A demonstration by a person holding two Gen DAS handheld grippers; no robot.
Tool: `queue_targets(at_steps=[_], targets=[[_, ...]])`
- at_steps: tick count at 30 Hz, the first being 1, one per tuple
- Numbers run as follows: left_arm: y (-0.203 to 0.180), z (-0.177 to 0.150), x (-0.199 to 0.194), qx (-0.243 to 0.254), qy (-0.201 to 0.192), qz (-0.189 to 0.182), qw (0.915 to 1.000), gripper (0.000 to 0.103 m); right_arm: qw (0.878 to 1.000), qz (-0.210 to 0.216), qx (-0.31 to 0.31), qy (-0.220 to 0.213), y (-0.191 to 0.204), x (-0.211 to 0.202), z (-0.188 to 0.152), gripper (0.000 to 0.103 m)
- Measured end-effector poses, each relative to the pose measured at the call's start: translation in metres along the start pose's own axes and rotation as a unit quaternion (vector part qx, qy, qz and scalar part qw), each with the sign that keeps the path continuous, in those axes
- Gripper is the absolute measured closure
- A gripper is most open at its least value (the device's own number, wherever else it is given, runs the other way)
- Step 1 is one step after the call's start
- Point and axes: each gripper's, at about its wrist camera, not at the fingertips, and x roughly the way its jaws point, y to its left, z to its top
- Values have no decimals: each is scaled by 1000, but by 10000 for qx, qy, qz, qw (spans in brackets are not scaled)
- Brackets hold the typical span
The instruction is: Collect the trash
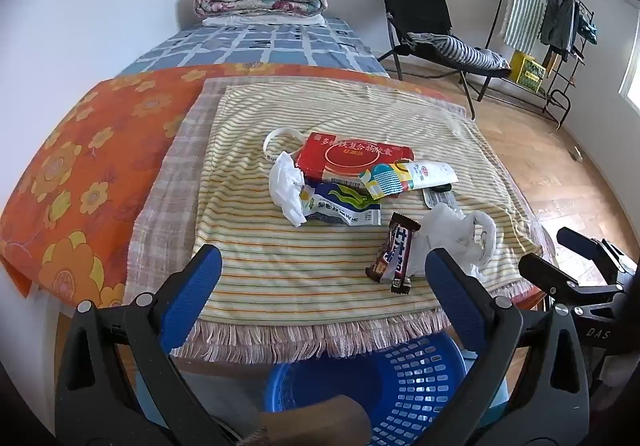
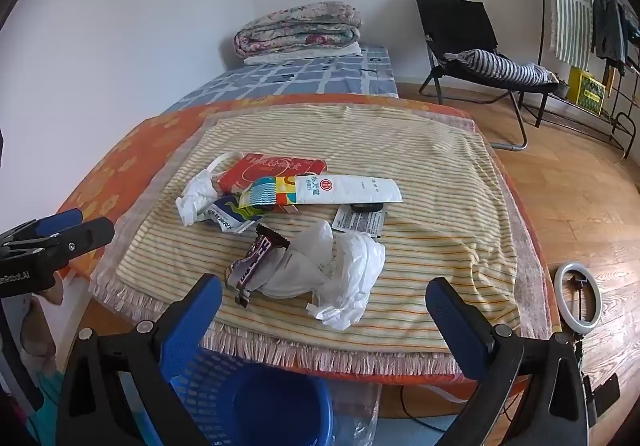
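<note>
1. Both tongs are spread wide and hold nothing. The left tongs (image 1: 322, 286) and the right tongs (image 2: 324, 312) both hang just in front of the near edge of the surface (image 1: 104, 149), tipped down at the trash.

2. The trash lies in a loose pile on the striped cloth (image 1: 360, 113). The blue basket (image 1: 404, 386) sits low, right below the near edge. I think that is where the trash should go.

3. Start with what is closest. The candy wrapper (image 1: 394, 260) and the plastic bag (image 2: 340, 278) touch each other near the front edge.

4. The right tongs are lined up with the bag. Push one finger in on each side of a thick, bunched part, then squeeze. A thin, loose flap may slip out.

5. The left tongs can take the wrapper. Grab it across its narrow middle, not by the end.

6. Come down softly, so you do not pinch the cloth too. If the cloth lifts, the rest of the pile will slide.

7. Leave the red box (image 1: 354, 157), the white pouch (image 2: 344, 189) and the tissue (image 1: 286, 191) for later. They lie farther back and overlap each other.

8. Carry each piece right over the basket before you let go.
</note>
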Motion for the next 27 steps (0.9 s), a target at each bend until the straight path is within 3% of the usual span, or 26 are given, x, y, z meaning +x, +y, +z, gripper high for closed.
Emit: queue_targets(at_steps=[27], targets=[[-1,1,-1,15,36,0,10000,0,10000,-11,67,52,-1,2,-1,0]])
